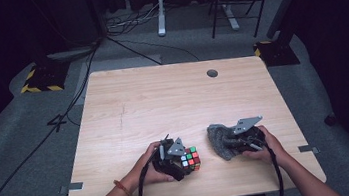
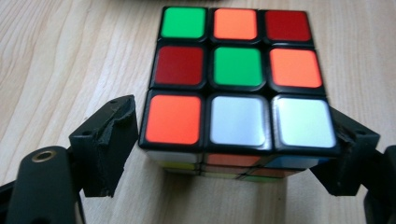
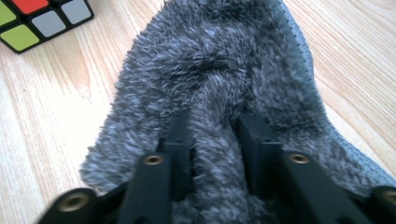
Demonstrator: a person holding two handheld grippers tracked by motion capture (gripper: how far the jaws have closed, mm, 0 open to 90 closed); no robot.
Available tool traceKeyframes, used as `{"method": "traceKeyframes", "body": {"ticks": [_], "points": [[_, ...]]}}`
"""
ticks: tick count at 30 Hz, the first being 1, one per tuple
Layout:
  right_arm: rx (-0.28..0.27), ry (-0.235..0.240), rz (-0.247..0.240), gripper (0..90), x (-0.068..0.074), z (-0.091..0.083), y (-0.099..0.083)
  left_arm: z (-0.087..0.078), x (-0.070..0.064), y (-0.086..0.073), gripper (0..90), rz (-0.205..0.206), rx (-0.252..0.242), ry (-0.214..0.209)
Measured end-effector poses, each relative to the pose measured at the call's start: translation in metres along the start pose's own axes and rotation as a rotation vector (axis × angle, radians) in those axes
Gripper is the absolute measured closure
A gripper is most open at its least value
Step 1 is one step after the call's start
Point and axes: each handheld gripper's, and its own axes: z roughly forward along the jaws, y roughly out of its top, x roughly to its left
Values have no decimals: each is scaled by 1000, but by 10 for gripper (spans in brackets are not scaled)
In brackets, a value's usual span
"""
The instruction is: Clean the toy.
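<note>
Here we are at the near edge of the wooden desk [image 1: 128,103], both hands in play. On the left, the left gripper [image 1: 172,159] sits low on the desk with the puzzle cube [image 1: 190,158] right at its tip, and the left gripper view tells the story: the two black jaws stand on either side of the cube [image 2: 238,93], pressed against its near lower row, so that gripper is clamped on the cube, which rests flat on the wood. The top face is scrambled (green, orange and red across the far row, red, green, orange in the middle, orange and two whites nearest). Over on the right, the right gripper [image 1: 235,140] is buried in the grey fuzzy cloth [image 1: 220,140], which lies bunched on the desk just to the right of the cube, near but not touching it. In the right gripper view the jaws are drawn close together with a fold of the cloth [image 3: 215,93] pinched between them, the pile spilling out to both sides, and a corner of the cube [image 3: 42,18] peeks in at the far left.
</note>
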Motion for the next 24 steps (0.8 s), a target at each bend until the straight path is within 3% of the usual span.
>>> {"method": "traceKeyframes", "body": {"ticks": [5,10,15,20,24], "points": [[-8,-9,-27,753,1,-3,0,2,2,-1,171,-2,14,0],[-43,-5,-35,758,1,-11,1,2,2,-1,178,-4,-5,-2],[-91,1,-34,759,4,-21,5,3,0,1,289,21,-2,-25],[-156,29,-33,759,8,-33,10,4,0,3,324,21,-5,-18],[-207,77,-47,759,19,-41,19,5,-1,5,331,17,1,-20]]}}
